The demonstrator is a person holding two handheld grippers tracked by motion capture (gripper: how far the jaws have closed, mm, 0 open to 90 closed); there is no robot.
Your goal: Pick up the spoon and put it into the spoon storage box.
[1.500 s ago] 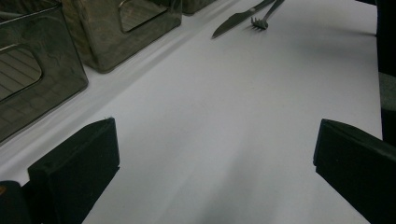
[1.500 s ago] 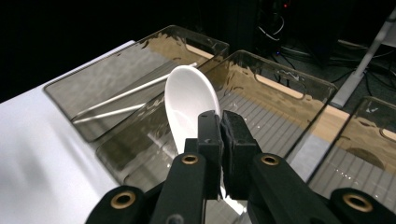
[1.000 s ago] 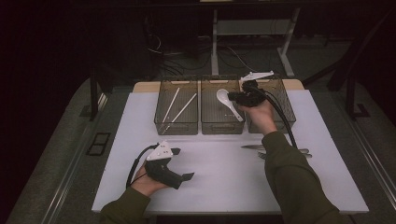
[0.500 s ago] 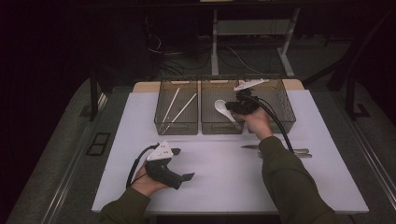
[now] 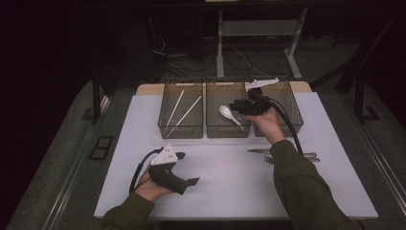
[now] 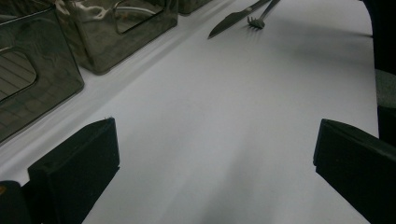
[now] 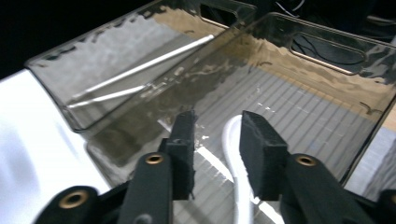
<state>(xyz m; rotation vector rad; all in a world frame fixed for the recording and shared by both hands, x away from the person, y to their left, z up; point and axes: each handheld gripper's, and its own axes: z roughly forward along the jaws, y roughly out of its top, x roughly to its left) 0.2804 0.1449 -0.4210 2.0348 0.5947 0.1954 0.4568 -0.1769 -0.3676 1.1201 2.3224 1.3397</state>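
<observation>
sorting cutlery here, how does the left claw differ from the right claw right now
The left claw rests low on the white table, while the right claw is raised over the middle bin. The left claw gapes wide with nothing between its jaws; the right claw's jaws are narrowly parted around the white spoon. Both are black and hand-held.

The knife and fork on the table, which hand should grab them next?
Probably the right. The knife and fork lie beside the right forearm, and the right tongs look done with the spoon in its bin. The left tongs, open, rest farther off.
</observation>
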